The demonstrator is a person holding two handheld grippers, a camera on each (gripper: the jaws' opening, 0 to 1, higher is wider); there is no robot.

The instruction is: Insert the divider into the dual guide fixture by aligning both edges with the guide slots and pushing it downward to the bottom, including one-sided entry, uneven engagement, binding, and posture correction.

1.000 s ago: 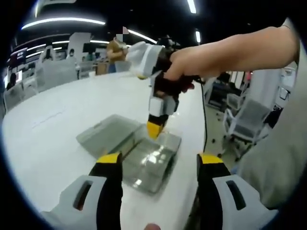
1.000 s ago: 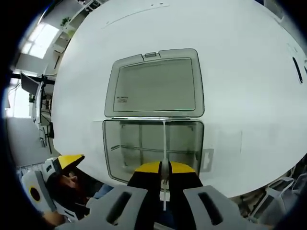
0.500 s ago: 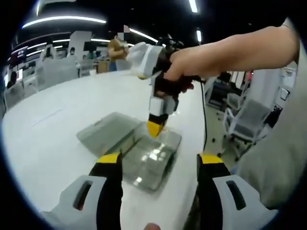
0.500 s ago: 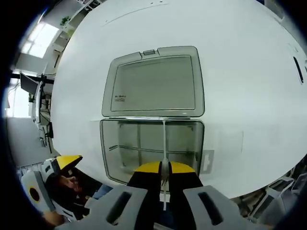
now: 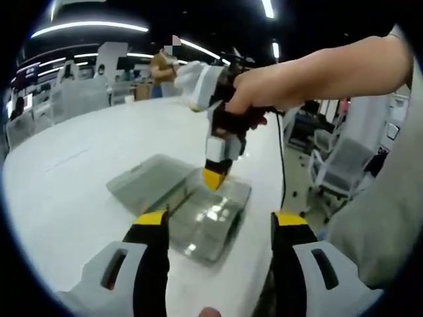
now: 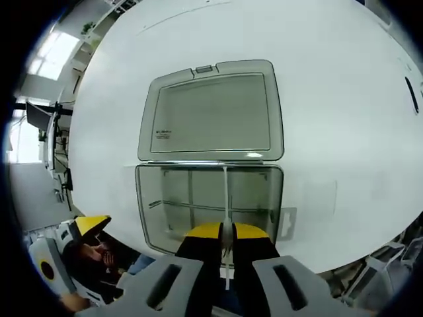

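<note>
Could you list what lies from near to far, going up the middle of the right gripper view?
Right tool shut on the divider → clear box base → open lid lying flat → bare white table.

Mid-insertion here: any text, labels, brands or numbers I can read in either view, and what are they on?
No text is legible in either view.
Small dark printed label on the open lid of the clear organizer box, at its left edge: too small and blurred to read.
Divider held in the right gripper: no marking visible.
White table: no text.
</note>
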